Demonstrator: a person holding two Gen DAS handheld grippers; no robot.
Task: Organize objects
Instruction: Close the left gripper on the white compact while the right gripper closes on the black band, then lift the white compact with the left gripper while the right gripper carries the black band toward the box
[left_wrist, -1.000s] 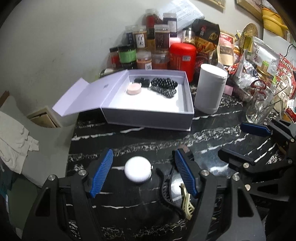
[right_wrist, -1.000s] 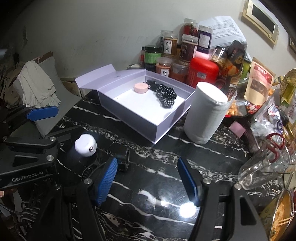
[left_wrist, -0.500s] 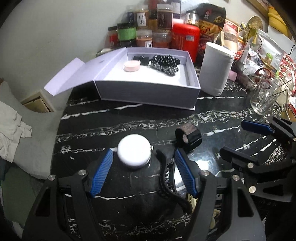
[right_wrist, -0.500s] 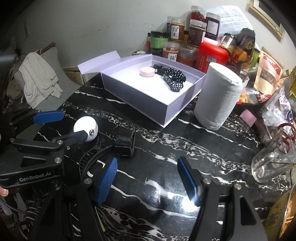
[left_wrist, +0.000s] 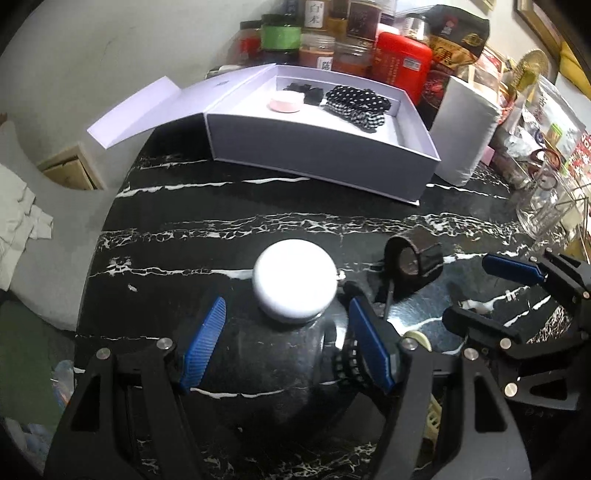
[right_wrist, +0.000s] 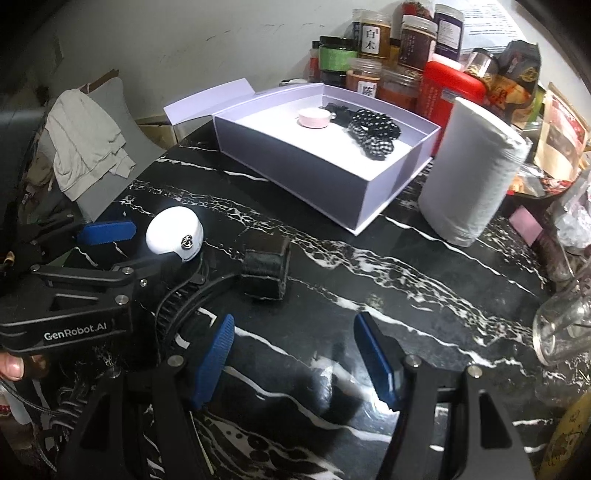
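left gripper (left_wrist: 286, 343): fingers spread, gripping nothing; now closer to the white round case (left_wrist: 294, 280), which sits between the blue pads, nearer the bench's front edge than a second ago. black hair band (left_wrist: 413, 265): on the bench just right of the case, newly in the left wrist view. right gripper (right_wrist: 295, 363): open, empty, over bare marble. lavender box (right_wrist: 321, 173): open at the back edge, holding a pink case (right_wrist: 314, 118) and dotted scrunchies (right_wrist: 373, 129). judgement: a pick of the white case looks imminent.

black comb (left_wrist: 347, 363): mostly hidden by left gripper (left_wrist: 286, 345) | jar labels (right_wrist: 370, 40): unreadable
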